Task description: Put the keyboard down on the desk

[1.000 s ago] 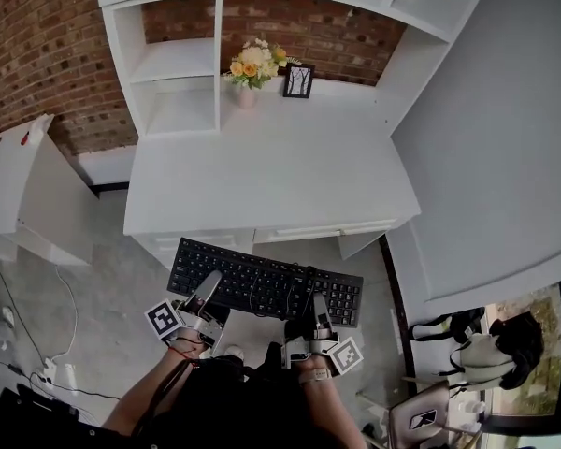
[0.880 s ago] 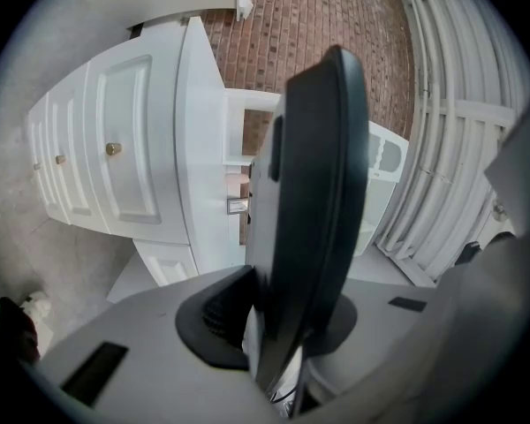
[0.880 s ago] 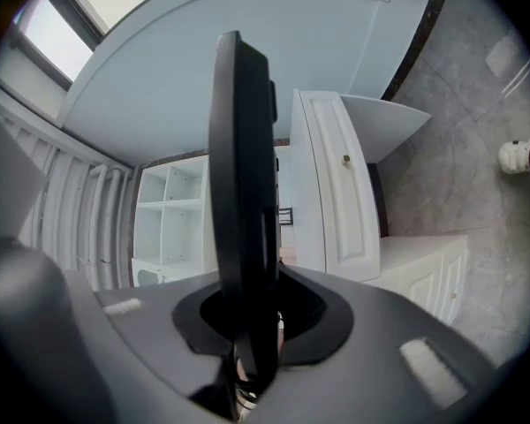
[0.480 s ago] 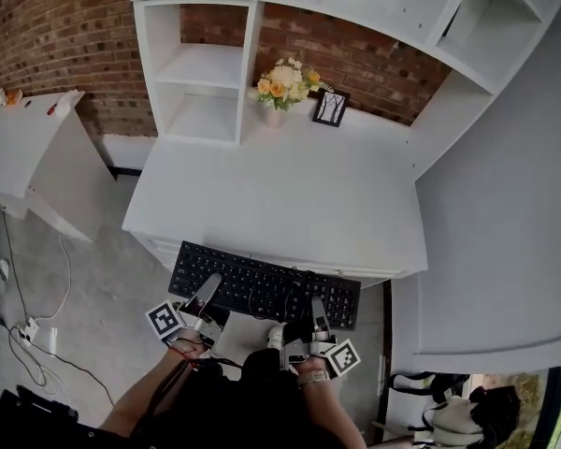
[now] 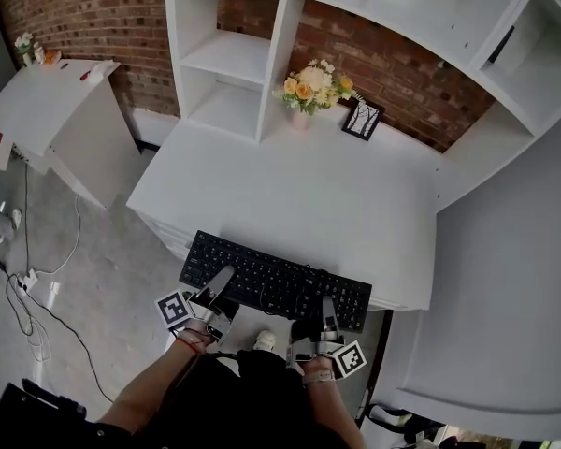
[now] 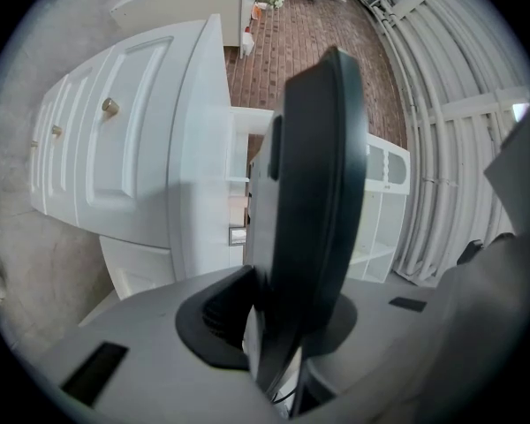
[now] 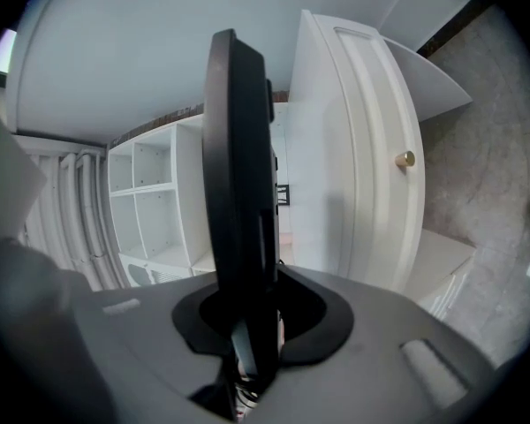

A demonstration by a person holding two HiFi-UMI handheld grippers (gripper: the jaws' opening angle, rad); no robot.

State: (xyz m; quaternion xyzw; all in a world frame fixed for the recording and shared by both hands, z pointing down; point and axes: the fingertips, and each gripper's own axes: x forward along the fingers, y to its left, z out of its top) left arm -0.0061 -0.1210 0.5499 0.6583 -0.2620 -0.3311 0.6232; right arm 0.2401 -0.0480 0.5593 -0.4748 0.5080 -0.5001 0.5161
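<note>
A black keyboard [image 5: 276, 282] hangs level in the air at the front edge of the white desk [image 5: 290, 190], its far side overlapping that edge in the head view. My left gripper [image 5: 222, 283] is shut on the keyboard's near edge towards its left end. My right gripper [image 5: 329, 309] is shut on the near edge towards the right end. In the left gripper view the keyboard [image 6: 314, 193] shows edge-on, clamped in the left gripper [image 6: 278, 325]. In the right gripper view the keyboard [image 7: 238, 193] likewise stands between the jaws of the right gripper [image 7: 252, 325].
At the back of the desk stand a vase of flowers [image 5: 309, 90] and a small picture frame [image 5: 362, 120], under a white shelf unit [image 5: 229, 64] against a brick wall. A white side cabinet [image 5: 65, 120] is at the left. Cables [image 5: 37, 288] lie on the floor. Desk drawers [image 6: 115, 148] face me.
The keyboard has moved forward from in front of the drawers to the desk's front edge, still held by both grippers. The head view has swung, and the desk now looks nearer.
</note>
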